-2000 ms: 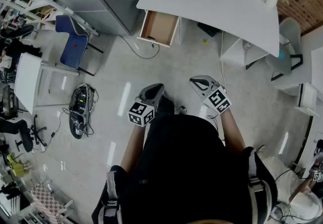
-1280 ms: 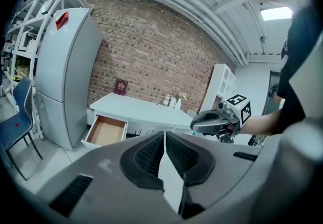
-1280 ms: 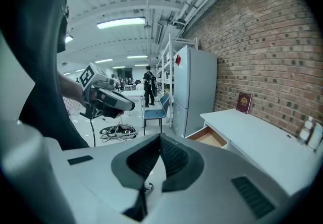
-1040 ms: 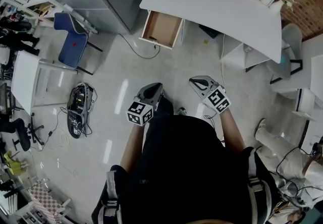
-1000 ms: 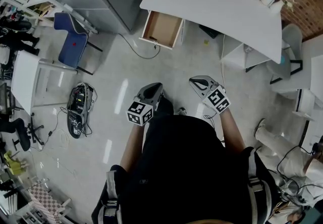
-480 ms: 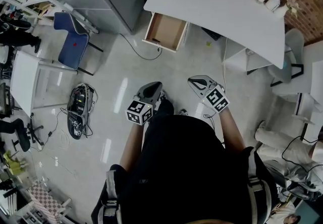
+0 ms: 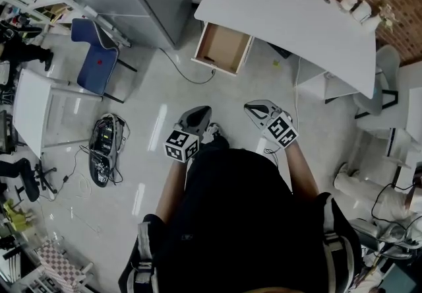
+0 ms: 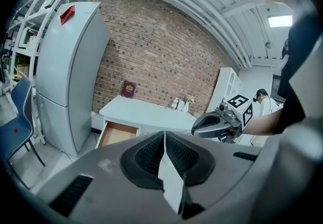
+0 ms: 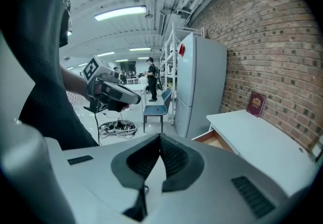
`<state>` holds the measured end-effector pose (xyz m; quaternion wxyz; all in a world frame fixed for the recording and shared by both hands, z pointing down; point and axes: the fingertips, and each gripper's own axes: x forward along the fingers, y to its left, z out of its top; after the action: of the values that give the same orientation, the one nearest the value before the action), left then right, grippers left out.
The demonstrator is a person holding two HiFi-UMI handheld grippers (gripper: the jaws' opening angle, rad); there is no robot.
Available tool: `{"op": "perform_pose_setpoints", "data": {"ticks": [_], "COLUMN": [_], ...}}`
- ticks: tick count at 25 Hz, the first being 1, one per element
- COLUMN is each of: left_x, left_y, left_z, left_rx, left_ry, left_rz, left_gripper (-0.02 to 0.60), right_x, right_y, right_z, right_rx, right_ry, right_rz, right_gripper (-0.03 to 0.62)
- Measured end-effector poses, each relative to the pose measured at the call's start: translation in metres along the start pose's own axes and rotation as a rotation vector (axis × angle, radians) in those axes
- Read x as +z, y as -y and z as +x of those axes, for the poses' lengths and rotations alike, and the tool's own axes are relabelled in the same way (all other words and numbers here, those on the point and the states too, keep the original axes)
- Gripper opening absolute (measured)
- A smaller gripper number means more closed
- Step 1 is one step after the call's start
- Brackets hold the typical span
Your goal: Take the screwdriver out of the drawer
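Left hand-held gripper (image 7: 196, 115) and right hand-held gripper (image 7: 258, 109) are both clenched on nothing and held at the waist, likely just carried for the approach. Well ahead, the drawer (image 7: 224, 44) stands open under the tabletop (image 7: 283, 14). The screwdriver is presumably inside, too small to make out.

Drawer (image 7: 224, 46) open under desk (image 7: 290, 18); sm. dark thing (image 7: 209, 59) at front, unclear.
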<state>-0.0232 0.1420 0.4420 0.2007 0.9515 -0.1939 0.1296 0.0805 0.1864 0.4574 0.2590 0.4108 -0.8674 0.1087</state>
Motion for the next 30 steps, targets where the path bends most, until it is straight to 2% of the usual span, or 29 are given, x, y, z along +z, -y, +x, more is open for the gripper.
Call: {"op": "perform_pose_setpoints", "data": {"ticks": [10, 21, 30], "left_x": [0.018, 0.028, 0.031], "left_y": [-0.049, -0.074, -0.108], "left_z": [0.009, 0.026, 0.024], "left_rx": [0.01, -0.03, -0.006], "left_ry": [0.012, 0.0, 0.022], "left_rz": [0.001, -0.014, -0.018], "left_gripper": [0.023, 0.023, 0.023], "right_x": [0.022, 0.024, 0.035], "right_y": [0.027, 0.047, 0.059], "right_z": [0.04, 0.058, 0.082], "right_rx": [0.003, -0.018, -0.015], "right_ry": [0.002, -0.036, -0.039], "right_rz": [-0.016, 0.006, -0.01], "right_gripper": [0.055, 0.055, 0.055]}}
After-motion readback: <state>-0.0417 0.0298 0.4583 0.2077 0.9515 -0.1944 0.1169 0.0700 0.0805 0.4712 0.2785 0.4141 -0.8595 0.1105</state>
